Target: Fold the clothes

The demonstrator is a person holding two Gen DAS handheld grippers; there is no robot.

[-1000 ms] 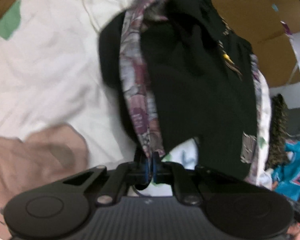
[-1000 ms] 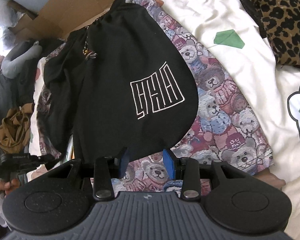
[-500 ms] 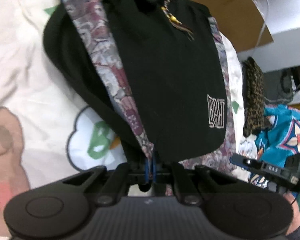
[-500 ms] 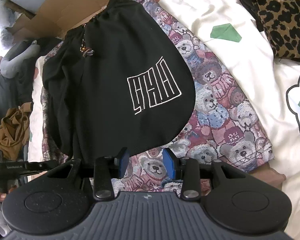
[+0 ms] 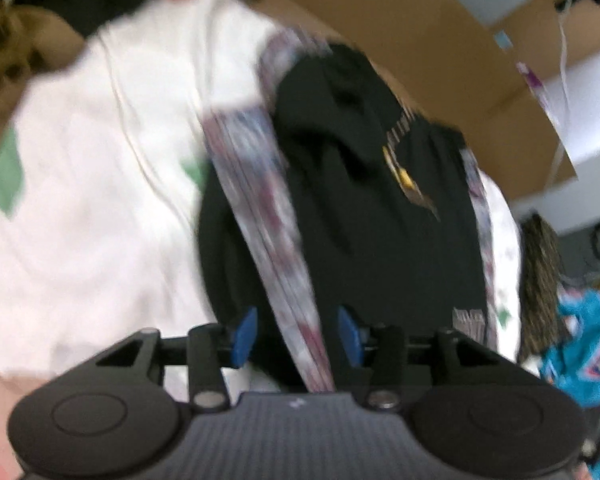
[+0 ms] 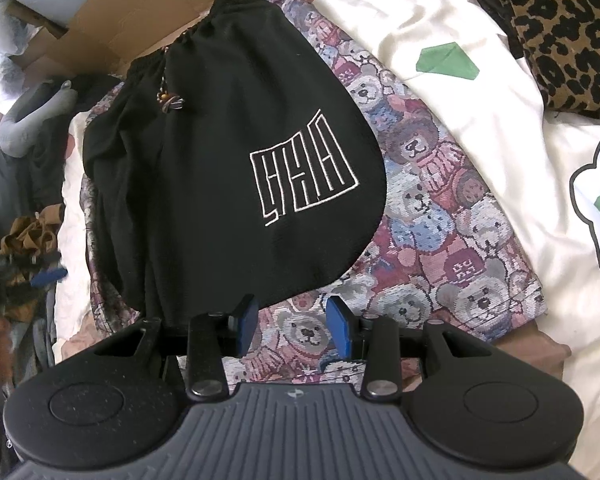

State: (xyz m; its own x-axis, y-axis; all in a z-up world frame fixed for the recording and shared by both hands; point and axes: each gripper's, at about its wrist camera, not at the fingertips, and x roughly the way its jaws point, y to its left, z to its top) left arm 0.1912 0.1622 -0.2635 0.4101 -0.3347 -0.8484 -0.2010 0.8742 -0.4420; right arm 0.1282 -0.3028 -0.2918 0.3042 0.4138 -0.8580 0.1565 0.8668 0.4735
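Shorts (image 6: 228,184) lie folded — left claw (image 5: 296,334) just opened, right claw (image 6: 294,322) spread

White printed bedsheet (image 6: 440,12), cardboard box (image 5: 440,48) behind, leopard-print cushion (image 6: 560,28) alongside.

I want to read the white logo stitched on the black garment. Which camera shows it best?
The right wrist view: the white logo faces the camera, sharp and whole on the black garment. The left wrist view is motion-blurred and catches it only as a pale smear at the garment's lower right edge.
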